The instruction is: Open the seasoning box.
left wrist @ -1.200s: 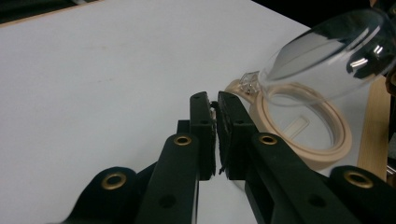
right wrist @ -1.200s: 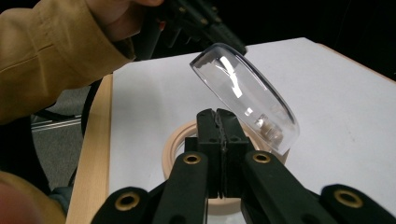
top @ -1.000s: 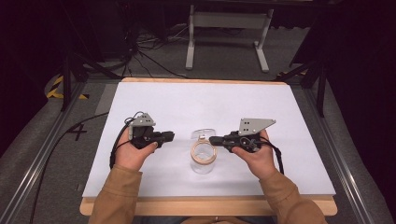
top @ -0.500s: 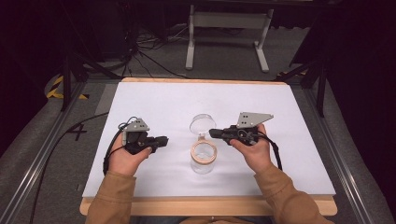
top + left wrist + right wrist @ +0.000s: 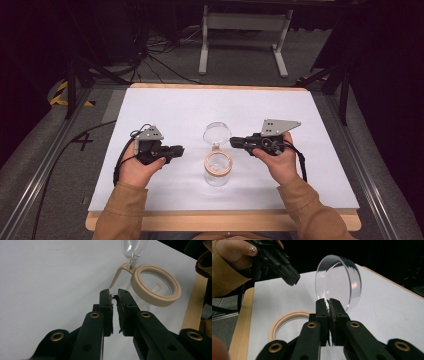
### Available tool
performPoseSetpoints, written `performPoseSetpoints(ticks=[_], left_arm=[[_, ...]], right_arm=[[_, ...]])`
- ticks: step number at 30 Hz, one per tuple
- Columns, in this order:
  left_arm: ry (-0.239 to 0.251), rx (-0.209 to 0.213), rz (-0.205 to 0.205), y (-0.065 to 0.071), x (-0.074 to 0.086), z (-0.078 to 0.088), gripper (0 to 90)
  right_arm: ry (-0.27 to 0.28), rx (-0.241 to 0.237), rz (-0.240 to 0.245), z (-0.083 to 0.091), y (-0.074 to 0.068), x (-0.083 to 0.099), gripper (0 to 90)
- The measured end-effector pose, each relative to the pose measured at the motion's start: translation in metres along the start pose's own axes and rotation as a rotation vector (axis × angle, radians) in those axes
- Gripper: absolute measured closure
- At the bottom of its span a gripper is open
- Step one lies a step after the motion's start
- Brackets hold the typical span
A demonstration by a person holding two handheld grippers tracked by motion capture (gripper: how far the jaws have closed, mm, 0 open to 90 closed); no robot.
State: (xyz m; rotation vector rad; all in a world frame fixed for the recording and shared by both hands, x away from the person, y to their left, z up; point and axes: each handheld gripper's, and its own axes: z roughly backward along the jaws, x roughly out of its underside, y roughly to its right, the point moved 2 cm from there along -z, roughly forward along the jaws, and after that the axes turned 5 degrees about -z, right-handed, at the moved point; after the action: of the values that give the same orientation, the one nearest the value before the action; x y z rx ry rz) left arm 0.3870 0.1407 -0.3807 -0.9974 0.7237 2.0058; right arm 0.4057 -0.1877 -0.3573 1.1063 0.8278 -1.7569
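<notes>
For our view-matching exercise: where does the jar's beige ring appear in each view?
High view: beige ring near the picture's centre, slightly low.
Left gripper view: beige ring at upper right.
Right gripper view: beige ring at lower left, partly hidden.
Shared landmark: the clear lid, standing open beside the ring.

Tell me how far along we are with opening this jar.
Done: the lid is swung up off the jar's beige ring. In hand: the right tool has the lid's rim between jaws that have just been opening. Left: probably letting go fully and backing away.
</notes>
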Motion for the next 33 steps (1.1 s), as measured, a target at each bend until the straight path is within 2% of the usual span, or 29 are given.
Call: performPoseSetpoints(ticks=[4,15,18,21,23,24,25,27,28,31,33], left_arm=[[-0.008,0.026,-0.027,0.001,-0.005,0.003,78.1],[-0.030,0.049,-0.022,-0.007,-0.012,0.004,68.5],[-0.029,0.041,-0.021,-0.011,-0.014,0.007,67.1],[-0.056,0.000,-0.012,-0.019,-0.013,0.008,65.1],[-0.069,-0.020,0.007,-0.025,-0.011,0.008,64.3],[-0.069,-0.020,0.007,-0.025,-0.011,0.008,64.1],[-0.072,-0.024,0.015,-0.028,-0.011,0.009,63.6],[-0.068,-0.018,0.036,-0.032,-0.010,0.008,63.3],[-0.063,-0.019,0.036,-0.033,-0.010,0.008,63.0],[-0.076,-0.024,0.045,-0.037,-0.008,0.006,62.2],[-0.100,-0.044,0.050,-0.041,-0.005,0.005,61.9]], right_arm=[[-0.025,0.010,-0.001,0.014,0.003,0.001,79.8],[-0.045,0.095,-0.050,0.050,0.018,0.008,74.2],[-0.057,0.132,-0.062,0.059,0.022,0.012,73.3],[-0.063,0.165,-0.075,0.069,0.027,0.016,71.5],[-0.081,0.205,-0.079,0.077,0.031,0.020,69.1],[-0.081,0.205,-0.079,0.077,0.031,0.020,69.1],[-0.109,0.246,-0.083,0.084,0.035,0.025,65.8],[-0.126,0.264,-0.089,0.087,0.038,0.027,64.1],[-0.159,0.302,-0.089,0.094,0.043,0.031,62.7],[-0.166,0.326,-0.107,0.100,0.049,0.035,61.8],[-0.168,0.342,-0.130,0.106,0.055,0.040,60.8]])
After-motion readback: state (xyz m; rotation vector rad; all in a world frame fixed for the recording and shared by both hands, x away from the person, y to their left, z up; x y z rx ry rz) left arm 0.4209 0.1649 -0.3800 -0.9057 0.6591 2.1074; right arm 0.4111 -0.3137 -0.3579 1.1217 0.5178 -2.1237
